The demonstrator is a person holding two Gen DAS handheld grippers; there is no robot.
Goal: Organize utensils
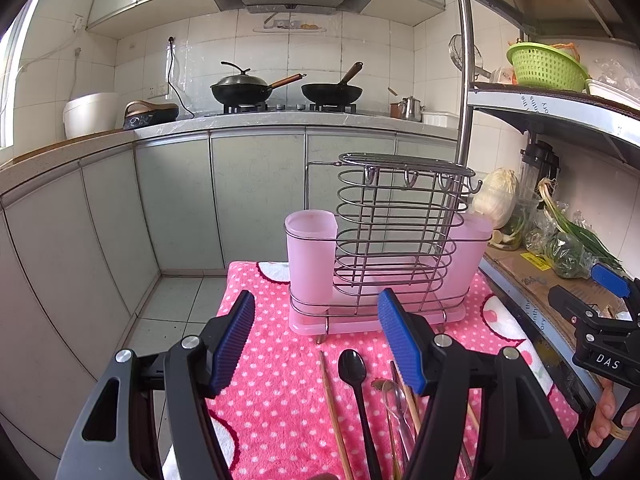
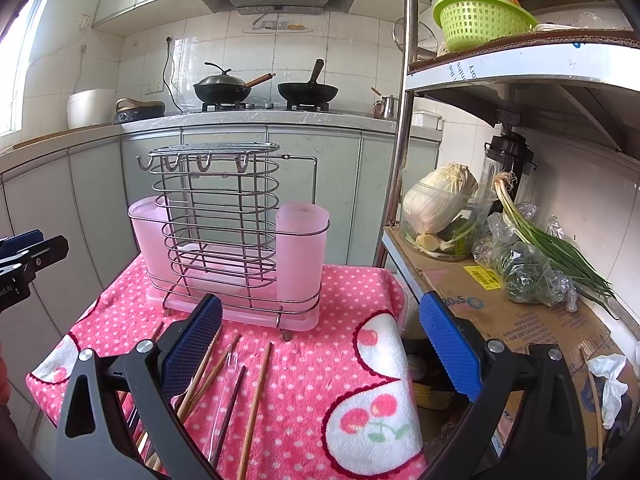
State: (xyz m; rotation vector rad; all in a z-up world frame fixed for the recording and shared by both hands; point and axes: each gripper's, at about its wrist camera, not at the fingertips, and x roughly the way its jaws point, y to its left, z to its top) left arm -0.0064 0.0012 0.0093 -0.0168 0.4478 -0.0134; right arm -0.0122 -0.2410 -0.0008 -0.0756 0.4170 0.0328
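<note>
A pink dotted towel [image 1: 280, 380] covers the bench, likely to cushion the utensils. Left view: left tongs [image 1: 316, 344] gape empty above the black spoon [image 1: 352, 366], before the wire caddy [image 1: 384, 248]; "DAS" marks the other tool. Right view: right tongs [image 2: 320, 344] spread empty over chopsticks [image 2: 256, 400].

Utensil rack [image 1: 384, 248] on towel [image 1: 280, 360], spoon [image 1: 354, 376] and chopsticks [image 2: 256, 400] before it

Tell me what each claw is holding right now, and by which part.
Nothing is held. The left claw and right claw are both open and empty above the pink towel; the black spoon and chopsticks lie loose on it.
</note>
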